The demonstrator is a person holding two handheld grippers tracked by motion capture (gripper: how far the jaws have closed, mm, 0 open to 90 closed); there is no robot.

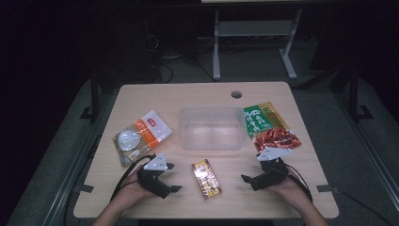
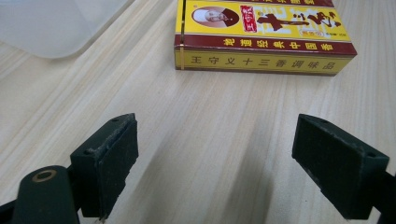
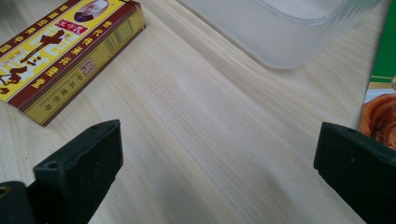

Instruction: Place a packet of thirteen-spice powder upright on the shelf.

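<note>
Your left gripper (image 1: pixel 170 177) and right gripper (image 1: pixel 252 177) rest low on the near part of the wooden table (image 1: pixel 202 94), one at each side of a yellow seasoning box (image 1: pixel 206 179) that lies flat between them — both sets of jaws stand wide apart with nothing but bare tabletop between them. Just beyond the box sits a clear plastic container (image 1: pixel 212 128). An orange-and-white packet (image 1: pixel 140 136) lies to its left, a green packet picturing red meat (image 1: pixel 270 126) to its right.
</note>
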